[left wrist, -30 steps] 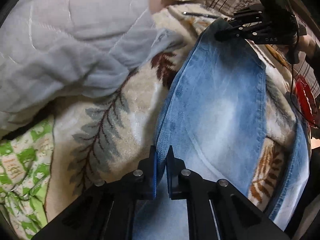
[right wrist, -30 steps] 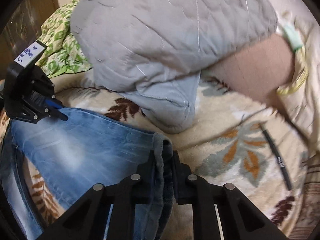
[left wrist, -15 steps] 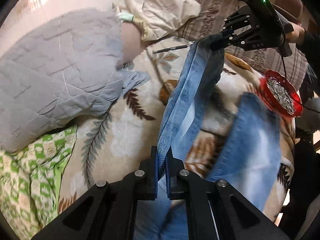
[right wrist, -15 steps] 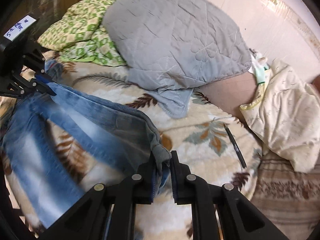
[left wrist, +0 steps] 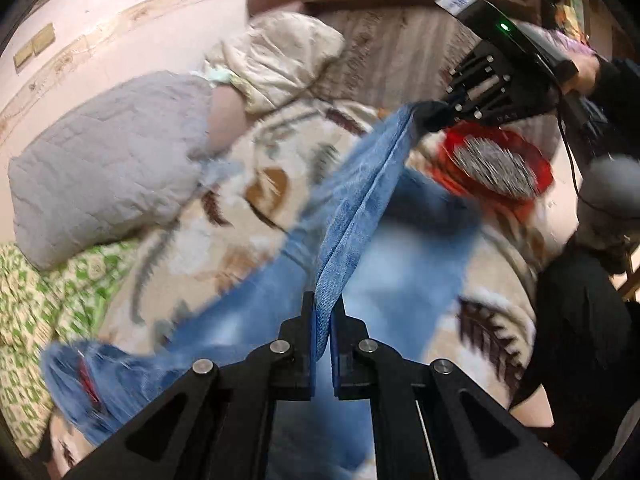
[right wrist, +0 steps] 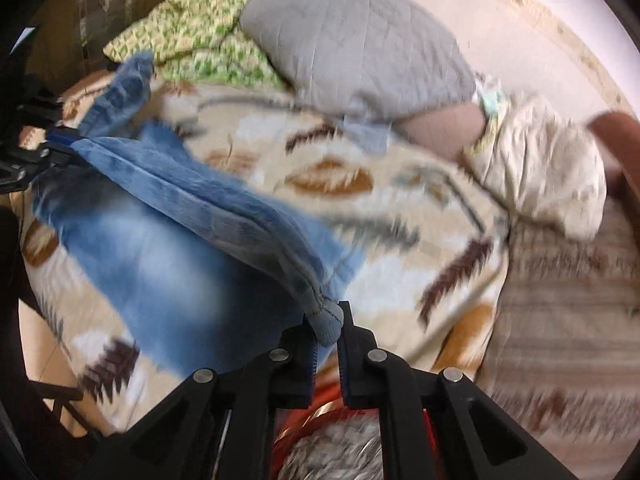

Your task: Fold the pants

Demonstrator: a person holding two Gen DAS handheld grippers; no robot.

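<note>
Blue jeans (left wrist: 360, 208) hang stretched in the air between my two grippers over a leaf-patterned blanket (left wrist: 192, 248). My left gripper (left wrist: 323, 308) is shut on one end of the taut denim edge. At the far end of that edge, my right gripper (left wrist: 430, 114) clamps the other corner. In the right wrist view, the right gripper (right wrist: 326, 316) pinches a thick seam of the jeans (right wrist: 180, 272), its jaws closing tighter on it. There the left gripper (right wrist: 52, 148) shows at the left edge. The rest of the jeans sags onto the blanket, blurred.
A grey quilted pillow (left wrist: 108, 168) and a green patterned cover (left wrist: 24, 300) lie at the left. A cream pillow (left wrist: 280, 56) sits at the back. A red dish (left wrist: 496, 164) rests on the blanket under the right gripper. A person's dark sleeve (left wrist: 616, 88) is at the right.
Both grippers have lifted and swept sideways with the jeans, which went from lying flat to hanging stretched between them. The red dish has come under the right gripper.
</note>
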